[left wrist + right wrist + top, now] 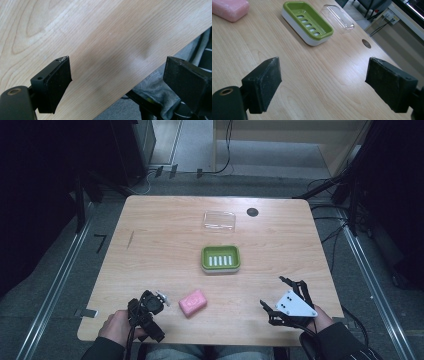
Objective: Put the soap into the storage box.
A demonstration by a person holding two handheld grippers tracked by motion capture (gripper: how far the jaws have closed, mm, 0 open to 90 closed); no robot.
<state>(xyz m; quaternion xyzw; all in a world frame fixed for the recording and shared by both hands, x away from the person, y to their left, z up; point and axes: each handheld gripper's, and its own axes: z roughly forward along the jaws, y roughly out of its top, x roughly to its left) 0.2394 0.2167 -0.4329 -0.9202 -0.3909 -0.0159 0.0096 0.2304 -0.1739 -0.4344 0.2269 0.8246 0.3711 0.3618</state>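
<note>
Pale wooden counter (pixel 150 250): pink soap bar (pixel 193 302) lies loose near its front edge, not yet in the green slotted soap dish (pixel 220 258), between left claw (pixel 159 298) and right claw (pixel 274 296), both released.

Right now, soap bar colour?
Pink. The soap bar shows best in the high view, lying near the table's front edge.

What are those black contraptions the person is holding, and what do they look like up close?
They are handheld two-jaw grippers. The left gripper is a black frame with a black cable trailing toward the person. The right gripper is black too, topped by a grey three-cornered plate with small dark dots. Up close, each jaw ends in a blocky black pad. The person wears dark sleeves.
</note>
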